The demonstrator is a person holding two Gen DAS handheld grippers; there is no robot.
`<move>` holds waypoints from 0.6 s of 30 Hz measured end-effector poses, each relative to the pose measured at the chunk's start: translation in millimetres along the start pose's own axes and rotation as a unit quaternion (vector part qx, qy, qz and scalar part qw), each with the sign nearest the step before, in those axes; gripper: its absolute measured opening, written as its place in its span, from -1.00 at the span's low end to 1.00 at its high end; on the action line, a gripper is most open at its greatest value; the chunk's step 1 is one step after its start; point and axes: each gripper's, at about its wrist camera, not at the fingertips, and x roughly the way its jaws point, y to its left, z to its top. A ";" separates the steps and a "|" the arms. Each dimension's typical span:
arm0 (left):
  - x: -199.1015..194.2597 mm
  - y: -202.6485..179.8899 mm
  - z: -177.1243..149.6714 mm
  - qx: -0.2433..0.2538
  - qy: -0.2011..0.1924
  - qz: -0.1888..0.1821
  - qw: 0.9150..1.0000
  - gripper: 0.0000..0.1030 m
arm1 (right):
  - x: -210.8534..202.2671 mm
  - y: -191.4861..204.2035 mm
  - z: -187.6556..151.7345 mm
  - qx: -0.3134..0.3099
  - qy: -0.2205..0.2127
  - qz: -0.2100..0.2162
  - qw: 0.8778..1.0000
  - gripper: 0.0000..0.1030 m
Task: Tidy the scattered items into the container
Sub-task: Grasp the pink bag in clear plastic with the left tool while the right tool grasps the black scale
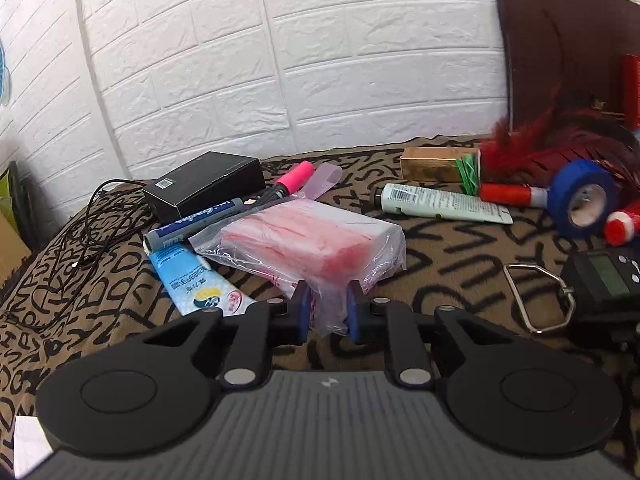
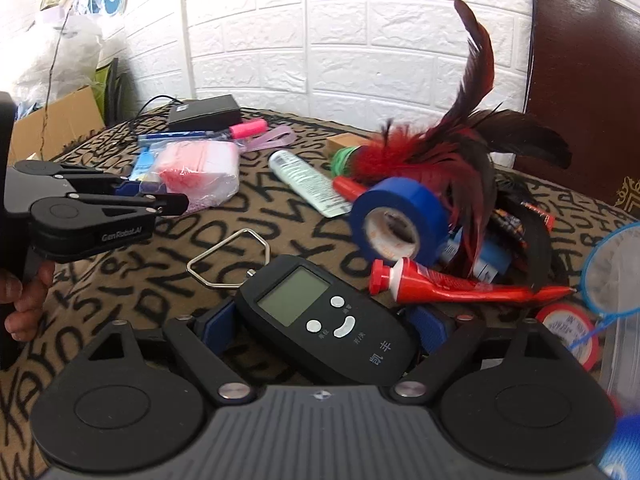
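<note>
My left gripper [image 1: 328, 314] is shut on the near end of a clear plastic bag [image 1: 316, 248] holding a pink and white pack; the bag rests on the patterned cloth. It also shows in the right wrist view [image 2: 200, 168], with the left gripper [image 2: 160, 196] beside it. My right gripper [image 2: 326, 326] has its blue pads on both sides of a black digital hanging scale [image 2: 324, 320] with a metal hook loop [image 2: 228, 258]. A clear container's edge [image 2: 622, 352] shows at far right.
On the cloth lie a blue tape roll [image 2: 400, 220], a red tube [image 2: 440, 282], a red feather duster [image 2: 460, 152], a white tube [image 2: 308, 184], a black box [image 1: 204, 188], a black cable [image 1: 80, 232], a blue tube [image 1: 196, 280], a pink marker [image 1: 296, 176] and a gold box [image 1: 434, 164]. A brown chair back [image 2: 588, 80] stands right.
</note>
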 end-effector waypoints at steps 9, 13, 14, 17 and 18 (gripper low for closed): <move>-26.6 7.0 -17.0 0.024 -0.005 -0.054 0.998 -0.66 | -21.3 21.1 -14.8 0.003 0.003 0.018 1.000 0.75; -40.3 16.9 -25.7 0.028 0.000 -0.059 0.998 -0.66 | -28.7 29.7 -21.0 0.003 0.005 0.020 1.000 0.75; -41.9 20.4 -28.5 0.026 0.004 -0.050 0.998 -0.67 | -28.7 30.6 -22.2 0.003 0.005 0.019 1.000 0.75; -43.5 32.8 -35.1 0.003 0.017 -0.015 1.000 -0.73 | -27.8 32.5 -22.6 0.002 0.005 0.016 1.000 0.75; -44.2 35.3 -37.0 0.002 0.017 -0.003 1.000 -0.74 | -27.7 32.8 -22.4 0.002 0.005 0.015 1.000 0.75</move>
